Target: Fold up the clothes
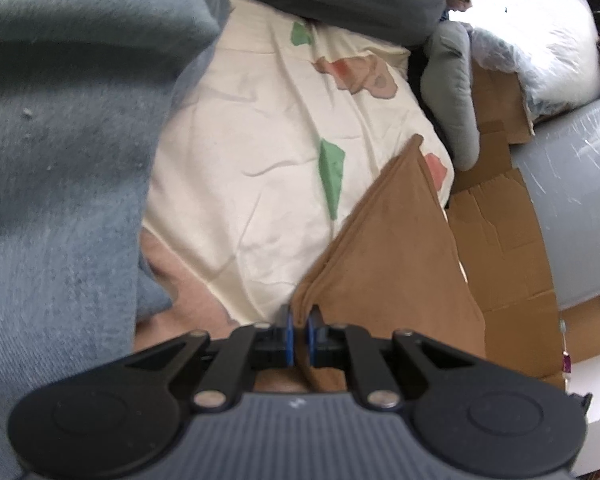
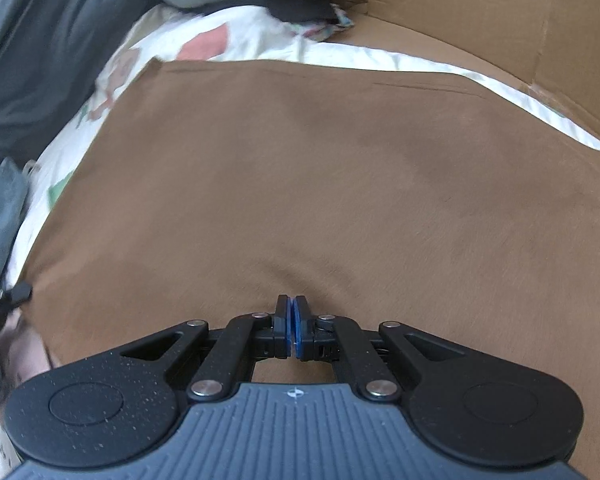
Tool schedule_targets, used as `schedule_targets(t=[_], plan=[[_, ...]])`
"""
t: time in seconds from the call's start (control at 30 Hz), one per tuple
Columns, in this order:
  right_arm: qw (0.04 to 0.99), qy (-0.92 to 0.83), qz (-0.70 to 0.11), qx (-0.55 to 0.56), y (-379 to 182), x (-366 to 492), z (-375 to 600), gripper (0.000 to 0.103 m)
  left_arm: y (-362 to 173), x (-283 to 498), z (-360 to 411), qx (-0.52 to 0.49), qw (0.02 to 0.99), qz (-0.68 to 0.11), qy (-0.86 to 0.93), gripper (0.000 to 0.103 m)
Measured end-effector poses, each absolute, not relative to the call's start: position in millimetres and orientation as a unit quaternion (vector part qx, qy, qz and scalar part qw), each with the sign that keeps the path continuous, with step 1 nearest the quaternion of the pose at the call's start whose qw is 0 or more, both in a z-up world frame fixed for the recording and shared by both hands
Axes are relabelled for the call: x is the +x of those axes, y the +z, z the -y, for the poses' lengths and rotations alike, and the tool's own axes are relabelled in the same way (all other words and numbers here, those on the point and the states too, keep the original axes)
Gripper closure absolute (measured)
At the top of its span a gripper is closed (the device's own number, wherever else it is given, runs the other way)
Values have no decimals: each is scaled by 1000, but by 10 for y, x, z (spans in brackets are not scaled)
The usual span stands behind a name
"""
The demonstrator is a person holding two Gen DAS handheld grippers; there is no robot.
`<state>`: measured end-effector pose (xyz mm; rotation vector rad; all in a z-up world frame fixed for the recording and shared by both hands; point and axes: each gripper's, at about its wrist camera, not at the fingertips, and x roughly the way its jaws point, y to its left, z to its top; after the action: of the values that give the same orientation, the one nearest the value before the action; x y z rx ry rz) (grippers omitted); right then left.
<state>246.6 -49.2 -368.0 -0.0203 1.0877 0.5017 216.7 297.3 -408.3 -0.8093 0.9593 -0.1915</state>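
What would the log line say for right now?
left gripper: shut on brown cloth | right gripper: shut on brown cloth | bedsheet underneath

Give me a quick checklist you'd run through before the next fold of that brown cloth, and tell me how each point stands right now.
1. Left gripper clamped on the brown cloth: ok, layered edge sits between its pads.
2. Right gripper holding the cloth: cannot tell, jaws shut, fabric bunches at the tips.
3. Cloth lying smooth: ok, few wrinkles.
4. Cloth resting on the floral sheet: ok.
5. Blue-grey garment clear of the cloth: ok.
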Motion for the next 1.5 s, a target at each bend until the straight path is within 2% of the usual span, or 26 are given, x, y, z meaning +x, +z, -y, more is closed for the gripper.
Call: schedule_targets(t=[0.37, 1.17, 1.5], plan=[[834, 230, -501, -42, -3693, 2959, 421, 97, -4059, 2194, -2919, -378, 802, -459, -58, 96], [851, 201, -484, -14, -3768, 3842, 255, 98, -4053, 2271, -2920, -372, 797, -473, -52, 95], [850, 207, -483, -44, -3708, 4082, 171, 97, -4031, 2284, -2943, -373, 796, -473, -57, 95]])
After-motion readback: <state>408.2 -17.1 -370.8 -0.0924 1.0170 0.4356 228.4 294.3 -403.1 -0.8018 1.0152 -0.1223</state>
